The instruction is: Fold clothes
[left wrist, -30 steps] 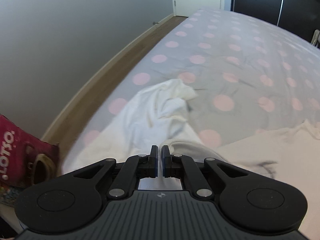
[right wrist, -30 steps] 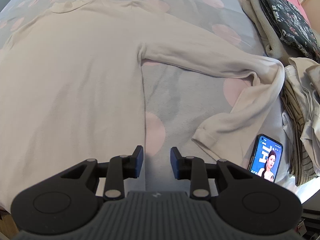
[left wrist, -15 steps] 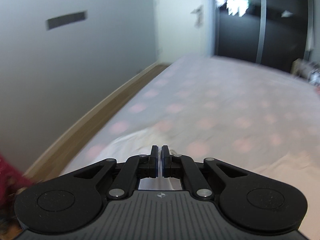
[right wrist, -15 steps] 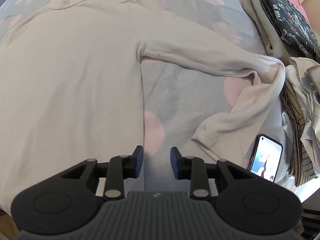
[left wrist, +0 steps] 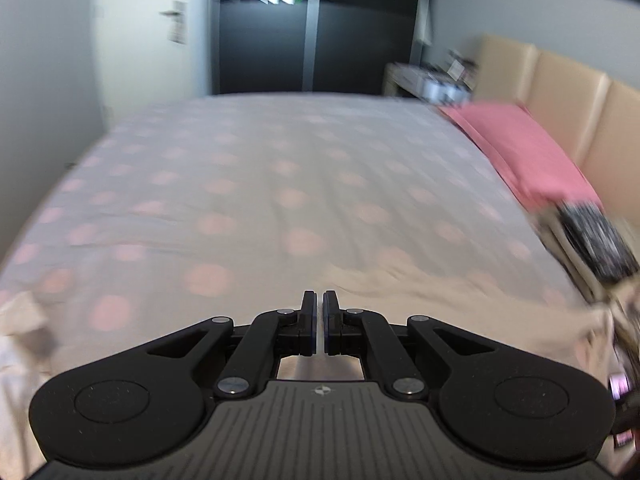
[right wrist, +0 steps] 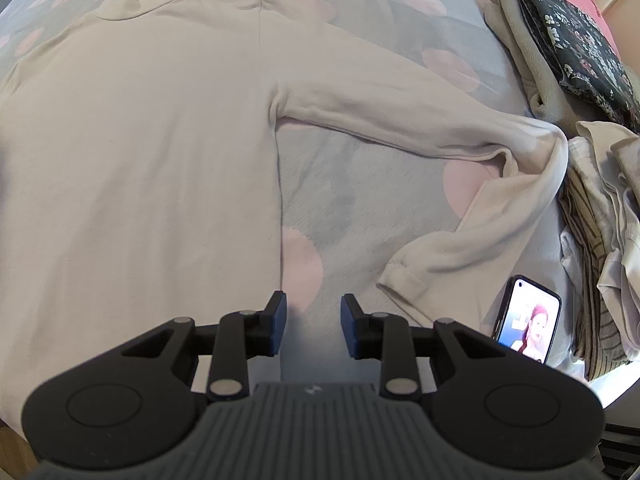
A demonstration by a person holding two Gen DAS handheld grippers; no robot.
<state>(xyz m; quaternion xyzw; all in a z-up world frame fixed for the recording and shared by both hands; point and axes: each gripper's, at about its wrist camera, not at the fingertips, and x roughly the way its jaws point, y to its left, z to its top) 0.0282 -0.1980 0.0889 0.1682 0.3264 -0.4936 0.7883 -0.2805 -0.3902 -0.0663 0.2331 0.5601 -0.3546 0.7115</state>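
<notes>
A cream long-sleeved shirt lies flat on the dotted bed, collar at the far side. Its right sleeve runs out to the side and bends back, ending in a cuff. My right gripper hangs open over bare sheet just beside the shirt's side seam, with nothing between its pads. In the blurred left wrist view my left gripper is shut, with a pale sliver of cloth pinched between its pads. The shirt spreads right of its tips, and more white cloth trails at the left edge.
A phone with a lit screen lies by the cuff. Beside it is a pile of striped and pale clothes, with a dark floral garment further back. A pink pillow and beige headboard lie right; a dark wardrobe stands beyond the bed.
My left gripper, still shut, has swung right from the wall side of the bed toward the headboard; the bunched white sleeve has dropped to the left edge. The right gripper has stayed still.
</notes>
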